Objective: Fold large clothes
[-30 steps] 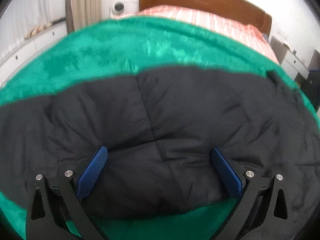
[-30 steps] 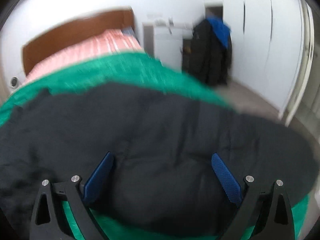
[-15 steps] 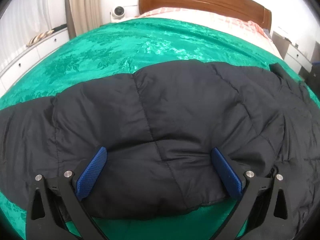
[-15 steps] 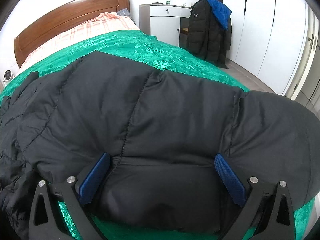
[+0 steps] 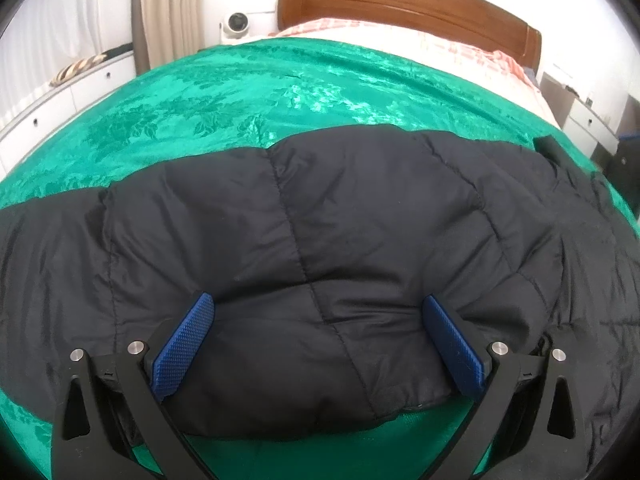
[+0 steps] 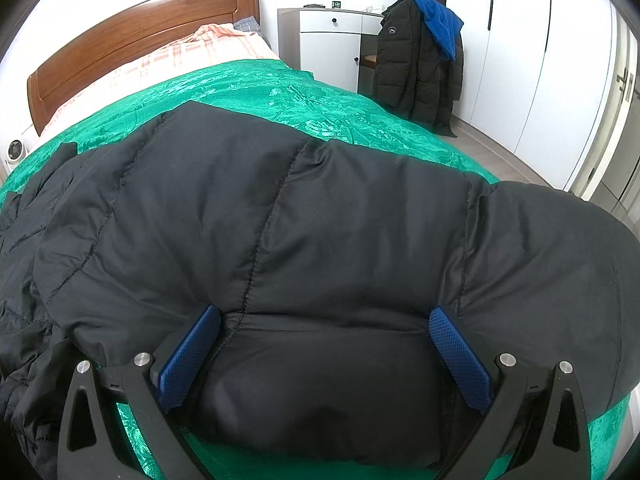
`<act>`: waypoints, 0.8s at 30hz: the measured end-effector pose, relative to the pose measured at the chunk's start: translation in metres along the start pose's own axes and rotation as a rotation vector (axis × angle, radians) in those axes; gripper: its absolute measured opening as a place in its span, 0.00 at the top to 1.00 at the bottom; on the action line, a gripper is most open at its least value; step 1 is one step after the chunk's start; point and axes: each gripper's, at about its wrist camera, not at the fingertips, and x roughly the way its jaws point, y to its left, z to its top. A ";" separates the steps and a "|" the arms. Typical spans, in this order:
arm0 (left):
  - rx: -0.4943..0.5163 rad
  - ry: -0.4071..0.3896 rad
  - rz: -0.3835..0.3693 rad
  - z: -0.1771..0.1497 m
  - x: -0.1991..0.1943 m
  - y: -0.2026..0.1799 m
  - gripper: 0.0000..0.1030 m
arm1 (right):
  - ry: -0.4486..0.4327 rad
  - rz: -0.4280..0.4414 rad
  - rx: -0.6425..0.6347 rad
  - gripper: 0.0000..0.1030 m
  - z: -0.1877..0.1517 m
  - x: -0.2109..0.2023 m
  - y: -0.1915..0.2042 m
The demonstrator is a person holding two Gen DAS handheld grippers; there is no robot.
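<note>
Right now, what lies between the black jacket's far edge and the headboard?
In the left wrist view, green bedspread runs from the jacket to a pink plaid sheet, which reaches the headboard. Nothing else lies on that stretch.

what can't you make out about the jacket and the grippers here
- Left wrist view: black puffer jacket runs past the left and right frame edges; its full outline is cut off.
- Right wrist view: the jacket hides the green bedspread beneath.
- Either view: whether the wide-apart blue pads pinch fabric.
</note>
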 end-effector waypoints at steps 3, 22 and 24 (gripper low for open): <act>0.005 0.002 0.007 0.000 0.000 -0.001 0.00 | 0.000 0.000 0.000 0.00 0.000 0.000 0.000; 0.010 -0.001 0.013 0.000 0.000 -0.003 0.00 | 0.001 0.001 -0.001 0.00 0.000 0.000 0.001; 0.007 -0.004 0.009 -0.001 -0.001 -0.003 0.00 | 0.001 -0.001 -0.001 0.00 0.001 0.000 0.001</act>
